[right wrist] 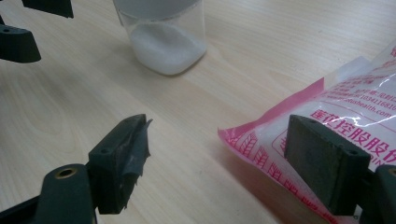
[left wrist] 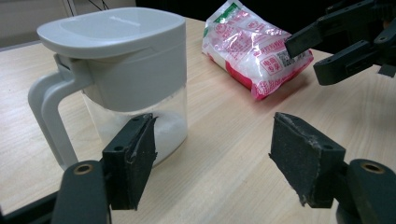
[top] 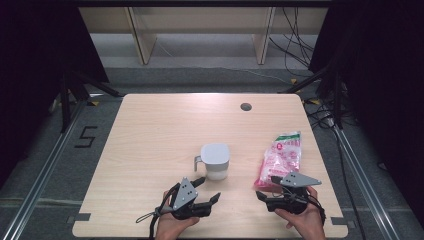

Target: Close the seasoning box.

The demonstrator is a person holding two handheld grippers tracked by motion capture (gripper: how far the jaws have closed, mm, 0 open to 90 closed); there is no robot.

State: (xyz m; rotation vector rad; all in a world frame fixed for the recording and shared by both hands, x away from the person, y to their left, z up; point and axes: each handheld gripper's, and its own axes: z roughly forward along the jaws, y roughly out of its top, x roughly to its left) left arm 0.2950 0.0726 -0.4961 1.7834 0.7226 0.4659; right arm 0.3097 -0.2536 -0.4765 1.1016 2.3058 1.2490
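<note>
A clear jug (top: 215, 161) with a grey lid and side handle stands near the middle of the wooden table (top: 165, 125); white granules cover its bottom. A pink-and-white bag (top: 281, 159) of white granules lies flat to its right. My left gripper (top: 210, 188) is open just in front of the jug, which the left gripper view shows close by (left wrist: 121, 70) beyond the empty jaws (left wrist: 212, 149). My right gripper (top: 265, 187) is open at the bag's near end. In its own view (right wrist: 219, 154), the bag's corner (right wrist: 336, 107) reaches into the gap, with one pad over it.
A round cable hole (top: 245, 106) sits near the table's far edge. Beyond the table are wooden furniture legs, floor rails, dark stands and loose cables (top: 295, 40). The other gripper appears across each gripper view (left wrist: 303, 61) (right wrist: 51, 28).
</note>
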